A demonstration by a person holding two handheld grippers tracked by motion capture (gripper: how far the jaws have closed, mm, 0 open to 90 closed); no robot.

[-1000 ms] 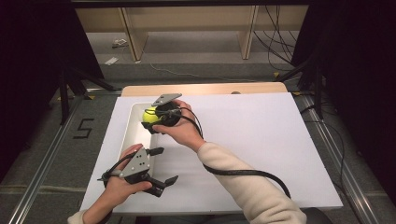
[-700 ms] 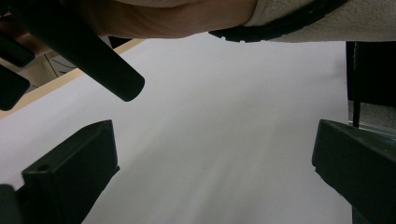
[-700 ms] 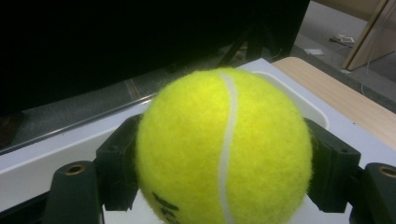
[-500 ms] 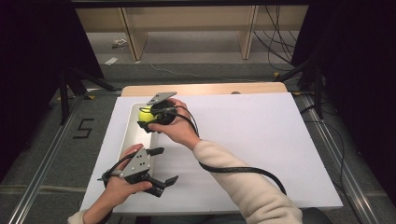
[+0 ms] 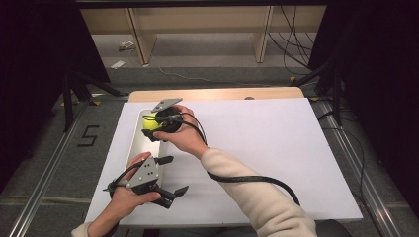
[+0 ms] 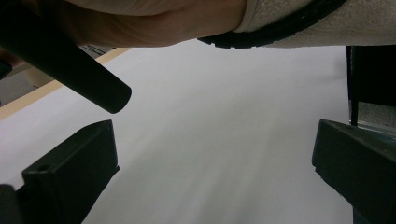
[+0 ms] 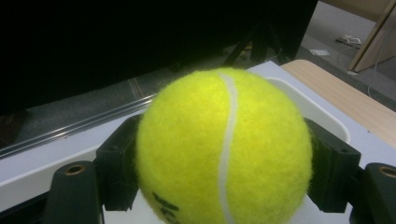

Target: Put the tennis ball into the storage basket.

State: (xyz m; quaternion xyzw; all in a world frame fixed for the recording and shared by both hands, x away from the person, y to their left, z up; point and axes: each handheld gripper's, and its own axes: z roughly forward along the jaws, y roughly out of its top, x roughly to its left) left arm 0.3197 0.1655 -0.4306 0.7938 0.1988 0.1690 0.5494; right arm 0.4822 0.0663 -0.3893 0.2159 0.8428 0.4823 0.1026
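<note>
Nearest me, my left gripper (image 5: 170,186) rests on the white board (image 5: 276,148), jaws wide apart around nothing. Farther out, my right gripper (image 5: 154,127) is clamped on the tennis ball (image 7: 224,149), held over what looks like a white tray (image 5: 137,140) near the board's left edge.

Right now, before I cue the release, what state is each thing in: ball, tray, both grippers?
tennis ball: clamped between the right gripper's jaws, held over the tray.
right gripper: shut on the tennis ball.
left gripper: open, jaws wide apart, holding nothing, low over the white board.
white tray: lies on the board's left side; no contents visible.
</note>
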